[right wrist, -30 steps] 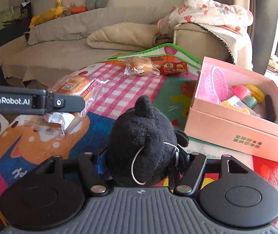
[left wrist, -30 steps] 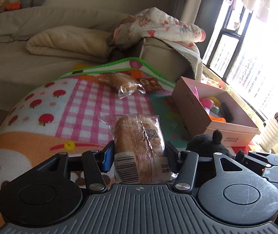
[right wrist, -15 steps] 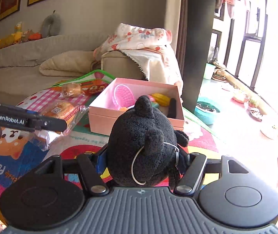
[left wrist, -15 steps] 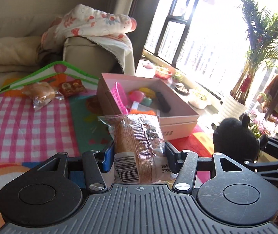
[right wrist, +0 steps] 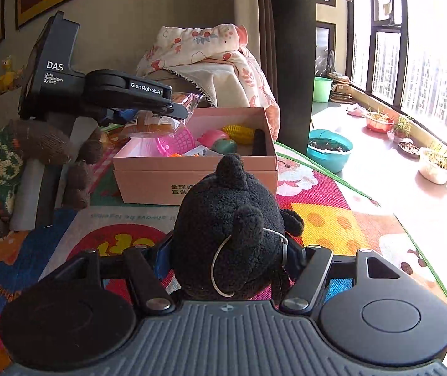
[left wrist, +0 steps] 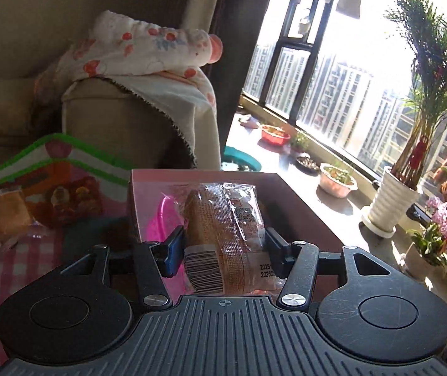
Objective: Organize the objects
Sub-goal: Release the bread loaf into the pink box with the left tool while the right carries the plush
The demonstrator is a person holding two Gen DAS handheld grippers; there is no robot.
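- Left gripper (left wrist: 222,244) is clamped on a crinkly clear-wrapped bread (left wrist: 223,235), held over the left side of the pink cardboard box (right wrist: 161,175).
- The box holds a pink mesh basket (right wrist: 178,142) and glossy plastic toys (right wrist: 228,136).
- Right gripper (right wrist: 228,258) pinches a fuzzy black plush (right wrist: 226,235) above the patterned mat (right wrist: 326,219), near the box front.

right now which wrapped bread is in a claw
The wrapped bread with the barcode label, clamped in the left claw over the pink box; the other bread lies on the mat.
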